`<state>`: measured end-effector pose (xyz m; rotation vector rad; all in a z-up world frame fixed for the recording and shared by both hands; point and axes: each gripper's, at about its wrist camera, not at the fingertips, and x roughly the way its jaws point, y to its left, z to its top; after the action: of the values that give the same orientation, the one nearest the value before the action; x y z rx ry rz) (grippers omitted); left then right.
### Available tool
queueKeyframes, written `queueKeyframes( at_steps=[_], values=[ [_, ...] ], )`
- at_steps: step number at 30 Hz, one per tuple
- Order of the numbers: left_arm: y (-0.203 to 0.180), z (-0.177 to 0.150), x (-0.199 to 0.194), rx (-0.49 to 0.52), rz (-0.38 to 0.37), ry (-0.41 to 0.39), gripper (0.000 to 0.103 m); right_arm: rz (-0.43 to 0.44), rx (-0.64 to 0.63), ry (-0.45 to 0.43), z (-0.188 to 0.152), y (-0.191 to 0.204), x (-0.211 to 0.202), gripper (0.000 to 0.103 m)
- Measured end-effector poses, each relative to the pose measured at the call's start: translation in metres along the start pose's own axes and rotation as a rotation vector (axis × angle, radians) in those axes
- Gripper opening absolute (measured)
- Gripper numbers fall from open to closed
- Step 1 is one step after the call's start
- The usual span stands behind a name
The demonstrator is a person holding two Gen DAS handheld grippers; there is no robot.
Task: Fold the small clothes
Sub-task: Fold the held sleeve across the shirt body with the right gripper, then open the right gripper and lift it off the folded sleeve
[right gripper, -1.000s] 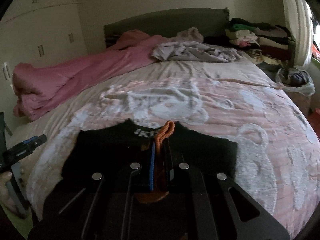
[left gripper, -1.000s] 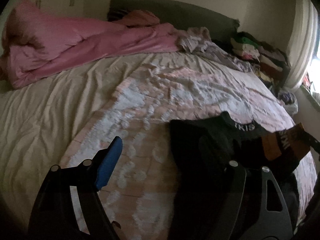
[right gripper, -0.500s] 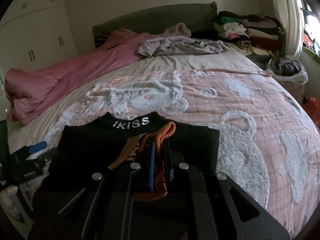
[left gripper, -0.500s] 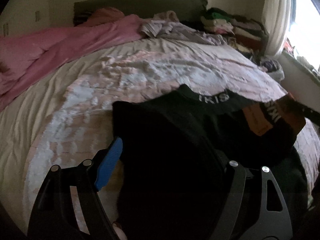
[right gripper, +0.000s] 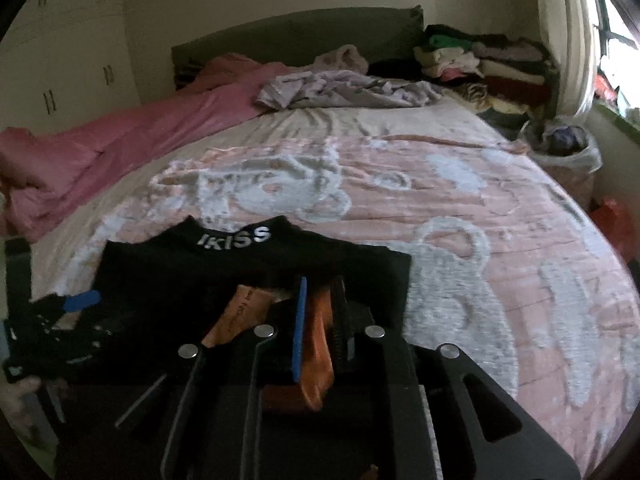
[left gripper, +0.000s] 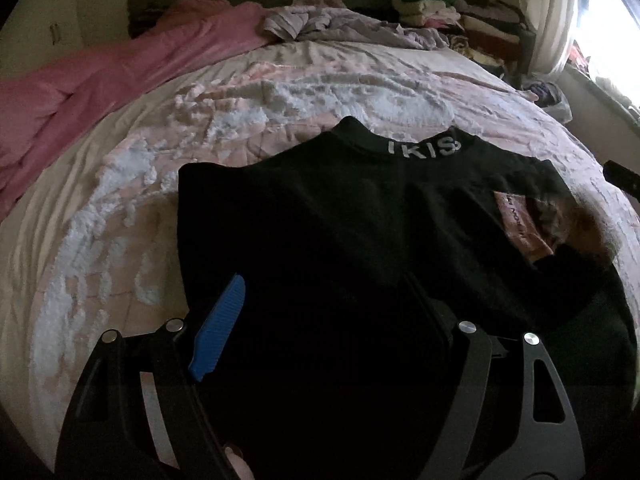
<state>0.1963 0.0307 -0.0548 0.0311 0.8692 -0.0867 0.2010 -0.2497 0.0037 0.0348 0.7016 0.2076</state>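
black top (left gripper: 328, 220) lay flat on pink bear blanket (right gripper: 460, 208), collar far side. right gripper (right gripper: 320, 320) jaws opening, orange sleeve cuff (right gripper: 316, 344) between pads, likely releasing folded-in sleeve. left gripper (left gripper: 332, 312) jaws wide apart over hem, nothing clamped, seemingly poised for next grab.

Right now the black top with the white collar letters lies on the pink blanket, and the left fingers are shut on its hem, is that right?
Not quite. The left wrist view shows the left fingers wide apart, gripping nothing, over the black top, which does lie on the pink blanket.

Left gripper (left gripper: 324, 300) jaws wide; right gripper (right gripper: 320, 312) jaws opening
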Motion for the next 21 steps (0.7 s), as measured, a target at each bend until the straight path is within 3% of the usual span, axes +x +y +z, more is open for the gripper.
queueKeyframes(
  at_steps=[2,6,8,17,18,20,21],
  values=[
    [0.001,0.0,-0.001,-0.003,-0.003,-0.001,0.071,-0.009,0.013,0.008,-0.004,-0.004,-0.002,0.024],
    [0.001,0.0,-0.001,-0.001,-0.001,0.0,0.071,-0.006,0.02,0.045,-0.014,-0.004,-0.001,0.03],
    [0.0,-0.001,-0.003,0.003,0.0,0.0,0.071,-0.01,0.025,0.083,-0.017,-0.003,0.004,0.049],
    [-0.002,-0.002,-0.004,0.008,0.0,-0.003,0.071,0.03,0.11,0.239,-0.032,-0.015,0.055,0.05],
    [-0.002,-0.002,-0.003,0.008,0.001,-0.002,0.071,0.047,0.118,0.244,-0.034,-0.016,0.058,0.048],
    [-0.002,-0.002,-0.003,0.007,0.001,-0.002,0.071,0.084,0.109,0.25,-0.036,-0.012,0.059,0.009],
    [-0.002,-0.002,-0.004,0.008,0.002,-0.002,0.071,0.077,0.081,0.232,-0.036,-0.007,0.055,0.009]
  ],
)
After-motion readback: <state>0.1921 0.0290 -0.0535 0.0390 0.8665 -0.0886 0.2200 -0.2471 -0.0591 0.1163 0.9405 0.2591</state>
